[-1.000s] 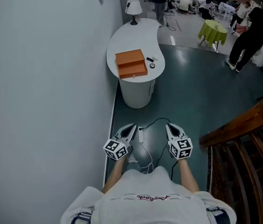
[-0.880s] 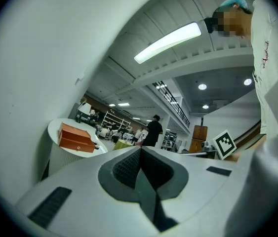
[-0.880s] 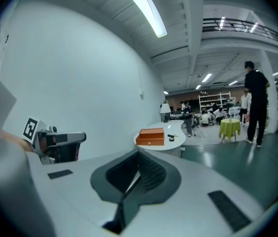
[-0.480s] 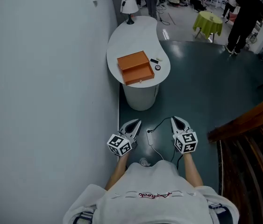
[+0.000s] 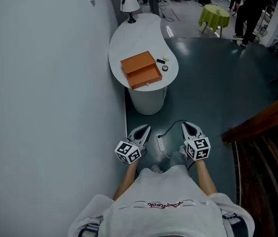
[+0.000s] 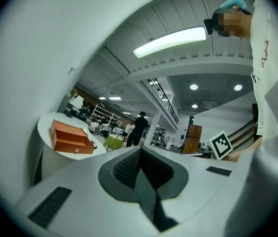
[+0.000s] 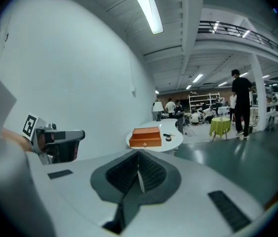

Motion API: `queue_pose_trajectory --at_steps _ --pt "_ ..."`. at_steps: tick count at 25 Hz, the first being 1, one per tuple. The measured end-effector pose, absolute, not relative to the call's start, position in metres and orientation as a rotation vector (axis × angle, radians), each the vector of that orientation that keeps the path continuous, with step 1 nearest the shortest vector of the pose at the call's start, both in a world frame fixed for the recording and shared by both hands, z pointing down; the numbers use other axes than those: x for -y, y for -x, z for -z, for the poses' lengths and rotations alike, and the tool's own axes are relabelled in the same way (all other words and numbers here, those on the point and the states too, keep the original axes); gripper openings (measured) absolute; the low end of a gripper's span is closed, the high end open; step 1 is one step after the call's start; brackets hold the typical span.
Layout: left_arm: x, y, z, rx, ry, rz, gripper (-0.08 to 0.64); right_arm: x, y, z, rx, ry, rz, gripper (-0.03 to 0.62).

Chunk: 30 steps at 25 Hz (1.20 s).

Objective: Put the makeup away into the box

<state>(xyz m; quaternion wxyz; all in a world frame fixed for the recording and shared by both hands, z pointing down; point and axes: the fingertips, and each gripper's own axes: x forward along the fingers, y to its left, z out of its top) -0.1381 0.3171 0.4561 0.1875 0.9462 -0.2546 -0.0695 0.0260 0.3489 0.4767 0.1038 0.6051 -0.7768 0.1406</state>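
Wall [image 5: 45, 107] close on L, floor [image 5: 203, 93] open on R. Box [image 5: 139, 68] lies crosswise, front facing us. L gripper [image 5: 145, 129] & R gripper [image 5: 186, 126] closed, empty.

Looks like a large open-plan lab or workshop hall. Well ahead of the right gripper [image 5: 188, 127]: a glossy dark floor [image 5: 213, 93], a white curved table [image 5: 139, 33] with a lamp [image 5: 128, 4] against a plain wall, and a round table under a green cloth [image 5: 214, 15]. Farther still: open shelving [image 7: 198, 101] and several people [image 7: 241, 100] standing or sitting among gear. High above: long strip lights [image 7: 146, 6] and a railed mezzanine [image 7: 242, 31]. Close on that gripper's right: a wooden stair rail [image 5: 257, 125].
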Motion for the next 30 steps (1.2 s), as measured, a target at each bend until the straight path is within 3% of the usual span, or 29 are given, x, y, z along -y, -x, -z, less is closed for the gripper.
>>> queue_pose_trajectory --at_steps 12,30 --pt "-0.242 0.116 -0.464 0.757 -2.664 0.189 0.009 -0.275 -0.041 -0.490 2.349 -1.753 -0.430 0.020" --pt "-0.056 0.014 -0.449 0.883 -2.651 0.169 0.009 -0.070 -0.138 -0.475 2.452 -1.616 -0.408 0.020"
